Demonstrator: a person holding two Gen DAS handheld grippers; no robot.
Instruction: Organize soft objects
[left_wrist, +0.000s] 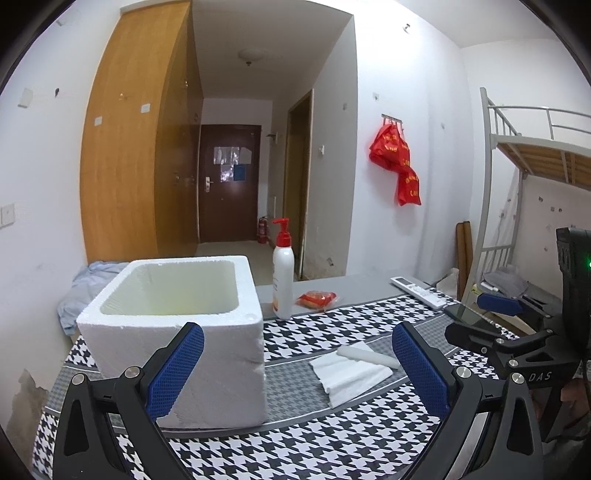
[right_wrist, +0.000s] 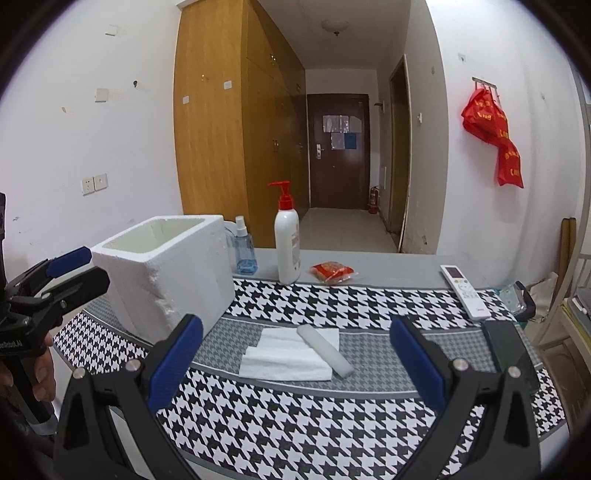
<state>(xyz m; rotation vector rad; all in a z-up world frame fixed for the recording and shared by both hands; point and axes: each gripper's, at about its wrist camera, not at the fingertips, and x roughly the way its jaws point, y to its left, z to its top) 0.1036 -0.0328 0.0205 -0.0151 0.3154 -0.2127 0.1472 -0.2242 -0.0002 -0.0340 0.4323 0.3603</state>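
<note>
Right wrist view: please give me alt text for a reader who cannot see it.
The open right claw hovers above a stack of white foam sheets with a foam roll on top, lying on a houndstooth cloth. A white foam box stands to the left, with the left claw beside it.

foam box (left_wrist: 207, 354): rough, matt | pump bottle (right_wrist: 288, 247): glossy plastic | tablecloth (right_wrist: 295, 424): woven cloth
</note>
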